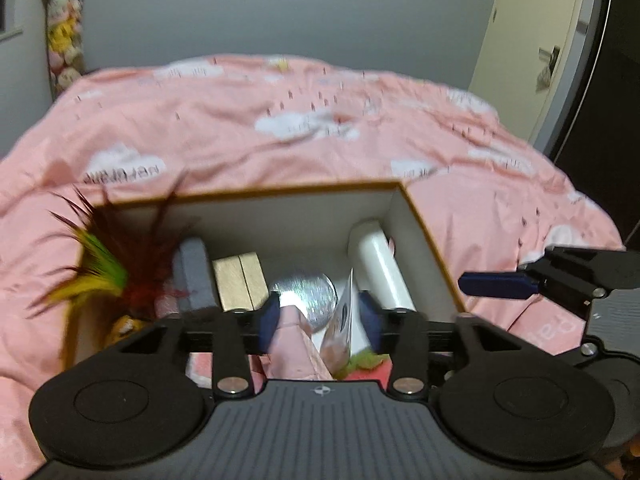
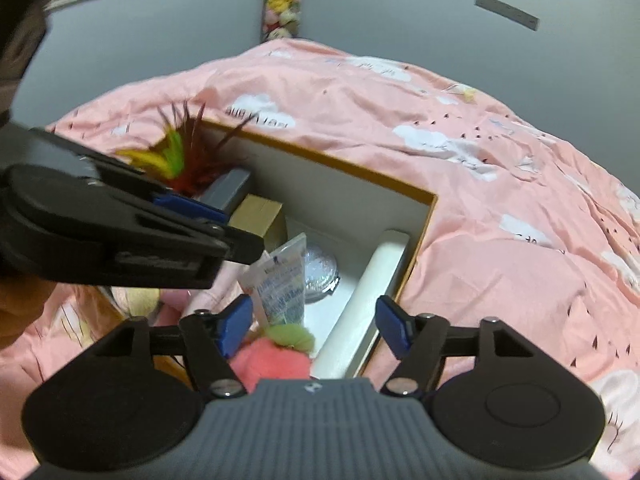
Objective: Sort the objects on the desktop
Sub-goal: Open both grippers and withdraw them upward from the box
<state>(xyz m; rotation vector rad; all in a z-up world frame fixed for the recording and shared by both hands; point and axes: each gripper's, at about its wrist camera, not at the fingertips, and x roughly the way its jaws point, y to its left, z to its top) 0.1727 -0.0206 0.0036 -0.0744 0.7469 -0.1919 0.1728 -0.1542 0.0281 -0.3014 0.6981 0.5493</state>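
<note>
An orange-rimmed box with white walls sits on the pink bedspread. Inside lie a feather toy, a grey block, a wooden block, a shiny silver disc and a white roll. My left gripper hangs open over the box; a printed cream tube and a pale pink item stand between its pads, neither visibly pressed. My right gripper is open above a pink plush strawberry with a green top, and the cream tube leans just beyond.
The box rests on a rumpled pink bedspread with white clouds. Grey walls stand behind, with a column of plush toys at the far left and a door at the right. The two grippers sit close together over the box.
</note>
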